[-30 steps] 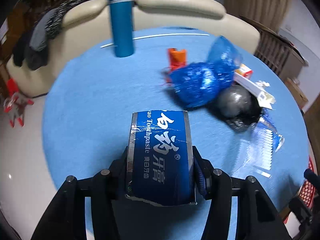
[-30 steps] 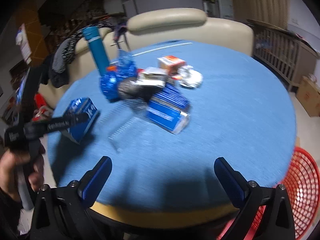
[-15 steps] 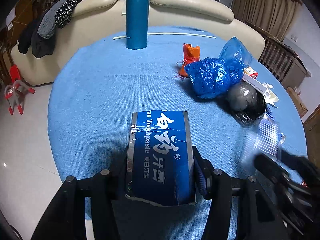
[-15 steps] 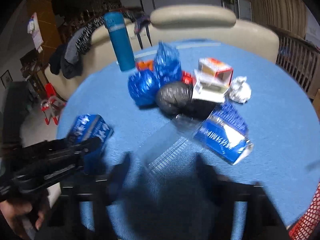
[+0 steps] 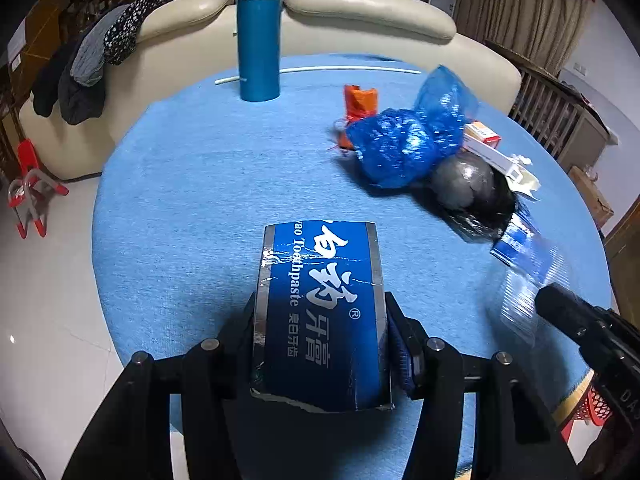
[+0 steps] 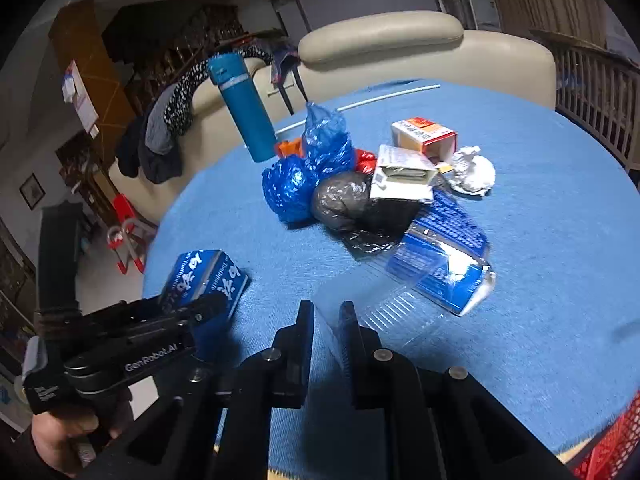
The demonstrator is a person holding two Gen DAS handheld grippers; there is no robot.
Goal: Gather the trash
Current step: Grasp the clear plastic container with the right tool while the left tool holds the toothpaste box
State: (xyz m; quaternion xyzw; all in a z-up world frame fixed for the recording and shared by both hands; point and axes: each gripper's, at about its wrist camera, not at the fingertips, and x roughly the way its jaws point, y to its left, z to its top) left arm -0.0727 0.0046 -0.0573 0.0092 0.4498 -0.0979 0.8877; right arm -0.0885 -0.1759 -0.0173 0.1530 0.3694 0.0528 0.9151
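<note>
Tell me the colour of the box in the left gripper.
The toothpaste box is dark blue with silver edges and white lettering, clearest in the left wrist view.

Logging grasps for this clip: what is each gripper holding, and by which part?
Left gripper clamps the blue toothpaste box across its long side faces, at its near end. Right gripper pinches the near edge of the clear plastic tray.

The blue box (image 5: 320,316) read "Toothpaste" in white, beside large Chinese characters (a registered-mark sign followed them). The left gripper (image 6: 208,312) body bore "GenRobot.AI".
</note>
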